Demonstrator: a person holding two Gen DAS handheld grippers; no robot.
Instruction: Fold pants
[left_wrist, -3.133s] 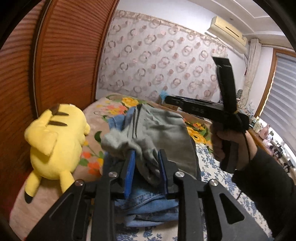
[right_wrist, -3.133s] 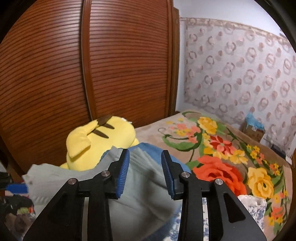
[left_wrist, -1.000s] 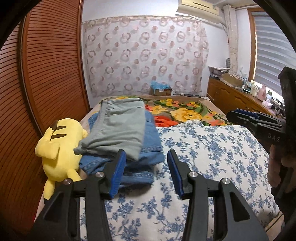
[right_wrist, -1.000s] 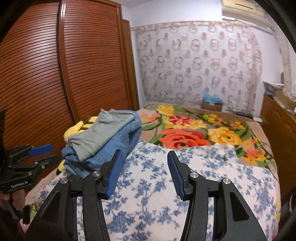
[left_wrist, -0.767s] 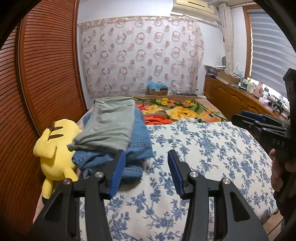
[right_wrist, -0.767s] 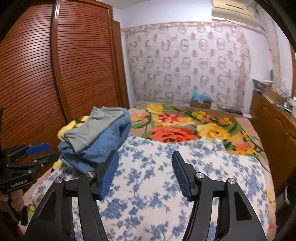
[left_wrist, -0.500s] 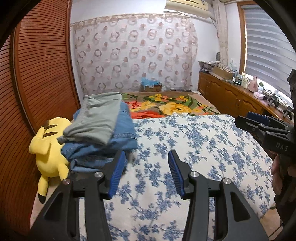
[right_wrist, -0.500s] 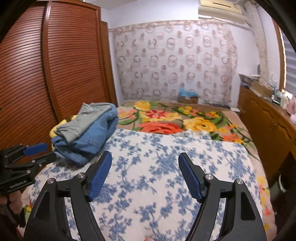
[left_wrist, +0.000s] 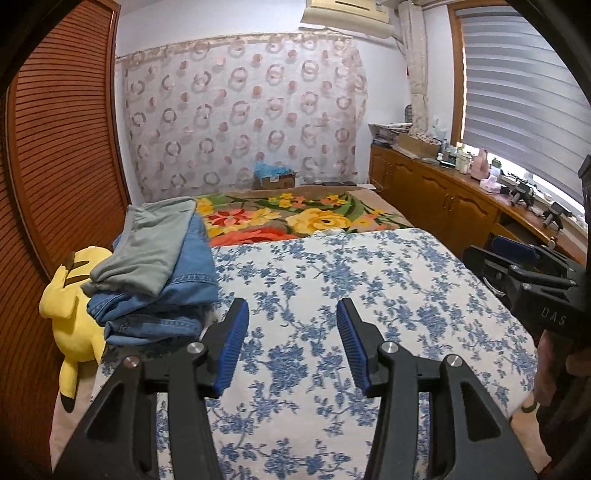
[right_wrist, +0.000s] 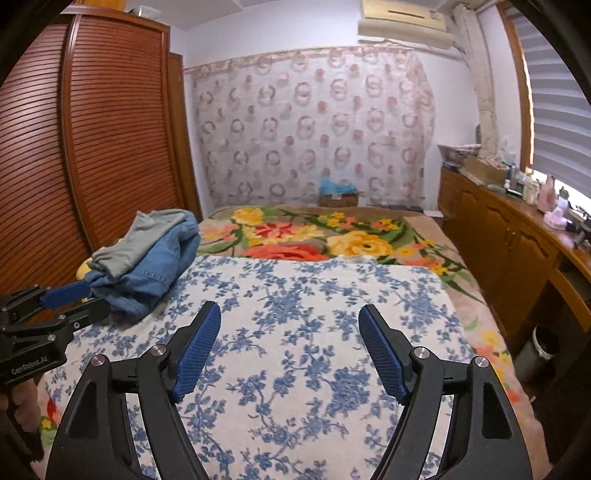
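Folded grey-green pants (left_wrist: 151, 243) lie on top of a stack of folded blue jeans (left_wrist: 177, 291) at the left edge of the bed; the stack also shows in the right wrist view (right_wrist: 147, 258). My left gripper (left_wrist: 291, 343) is open and empty, held above the blue-flowered sheet (left_wrist: 332, 295), to the right of the stack. My right gripper (right_wrist: 290, 349) is wide open and empty over the middle of the sheet (right_wrist: 295, 314). The right gripper also shows at the right edge of the left wrist view (left_wrist: 532, 273), and the left gripper at the left edge of the right wrist view (right_wrist: 70, 299).
A yellow plush toy (left_wrist: 70, 295) lies between the stack and the brown slatted wardrobe (left_wrist: 55, 166). A bright flowered blanket (left_wrist: 295, 218) covers the far half of the bed. A wooden cabinet (right_wrist: 517, 240) with small items runs along the right wall under the window.
Both grippers have pulled back and away from the stack of pants, leaving the grey-green pants on top. The right gripper's jaws have opened wider.
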